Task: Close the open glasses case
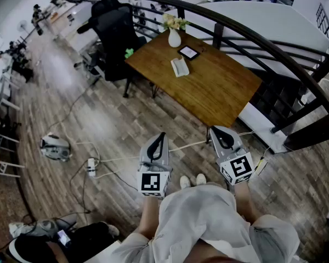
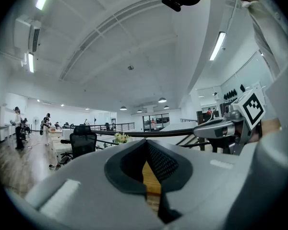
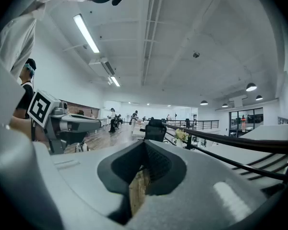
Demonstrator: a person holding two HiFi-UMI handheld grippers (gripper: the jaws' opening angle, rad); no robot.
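Lying on table [image 1: 225, 89], glasses case [image 1: 180, 66] lengthwise near-to-far

Open-plan office: black swivel chair [image 1: 116, 29], wooden bench [image 1: 208, 86], desk rows [image 1: 60, 12] beyond curved railing [image 1: 236, 29], ceiling strip lights [image 3: 86, 32].

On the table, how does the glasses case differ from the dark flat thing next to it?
The glasses case is pale and longish; the dark flat thing is black with a light rim and squarer. The case lies nearer the person, the dark thing nearer the vase. Both lie on the wooden table.
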